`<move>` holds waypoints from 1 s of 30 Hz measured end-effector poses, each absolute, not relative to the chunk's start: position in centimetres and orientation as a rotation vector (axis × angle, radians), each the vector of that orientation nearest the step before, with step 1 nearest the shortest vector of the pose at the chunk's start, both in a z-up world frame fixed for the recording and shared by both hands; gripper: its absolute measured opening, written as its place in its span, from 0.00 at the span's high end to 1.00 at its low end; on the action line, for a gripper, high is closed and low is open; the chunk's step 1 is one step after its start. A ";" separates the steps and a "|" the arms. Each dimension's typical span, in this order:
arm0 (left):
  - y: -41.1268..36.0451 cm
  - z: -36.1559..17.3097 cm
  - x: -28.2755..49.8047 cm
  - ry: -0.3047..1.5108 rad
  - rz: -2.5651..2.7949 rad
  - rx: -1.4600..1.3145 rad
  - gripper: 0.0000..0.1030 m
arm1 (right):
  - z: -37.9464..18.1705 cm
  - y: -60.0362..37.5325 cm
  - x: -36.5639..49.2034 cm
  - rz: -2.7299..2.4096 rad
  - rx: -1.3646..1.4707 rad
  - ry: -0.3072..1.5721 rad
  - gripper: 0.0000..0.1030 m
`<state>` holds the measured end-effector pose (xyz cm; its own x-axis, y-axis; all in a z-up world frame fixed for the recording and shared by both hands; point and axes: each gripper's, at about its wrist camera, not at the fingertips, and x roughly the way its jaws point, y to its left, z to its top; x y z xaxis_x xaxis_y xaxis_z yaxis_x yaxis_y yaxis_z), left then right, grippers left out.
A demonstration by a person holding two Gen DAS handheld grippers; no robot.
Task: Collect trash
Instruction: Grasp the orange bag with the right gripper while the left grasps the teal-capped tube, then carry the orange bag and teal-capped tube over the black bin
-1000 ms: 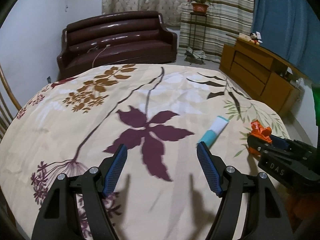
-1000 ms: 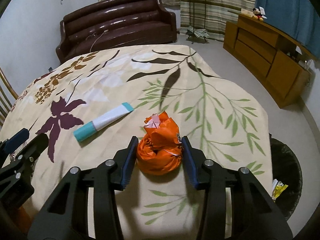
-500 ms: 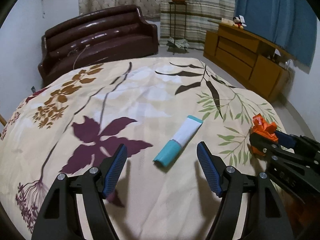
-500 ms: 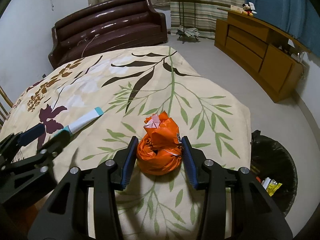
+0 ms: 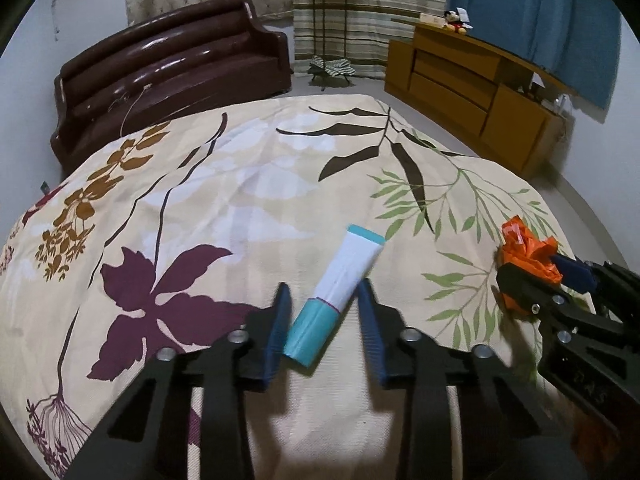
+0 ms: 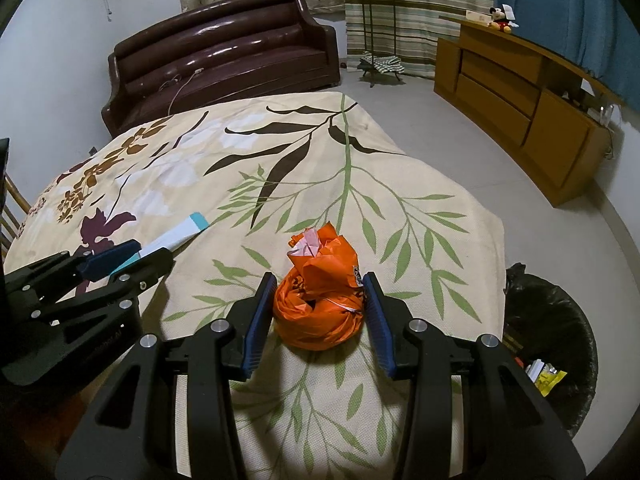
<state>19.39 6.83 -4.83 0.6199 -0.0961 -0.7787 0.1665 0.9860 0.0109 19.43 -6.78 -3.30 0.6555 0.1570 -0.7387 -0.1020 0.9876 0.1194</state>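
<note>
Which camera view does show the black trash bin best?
The right wrist view: the black trash bin stands on the floor beside the bed, with its bag liner and some wrappers inside visible. The left wrist view does not show it at all.

Floral bedspread (image 5: pixel 248 184) with tube (image 5: pixel 340 280), orange bag (image 6: pixel 320 304)

A dark brown leather sofa (image 6: pixel 224 46) stood against the white wall. Striped curtains (image 6: pixel 416 12) hung beyond a wooden sideboard (image 6: pixel 516 92) on the pale floor.
</note>
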 end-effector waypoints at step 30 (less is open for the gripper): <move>6.1 -2.2 12.2 0.825 -0.144 0.039 0.85 | -2.3 -6.5 14.3 0.128 0.052 0.807 0.58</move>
<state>12.22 6.15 -2.24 0.6697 -0.1122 -0.7341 0.1426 0.9896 -0.0211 14.33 -6.52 -2.34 0.6846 0.1342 -0.7165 -0.0949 0.9910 0.0949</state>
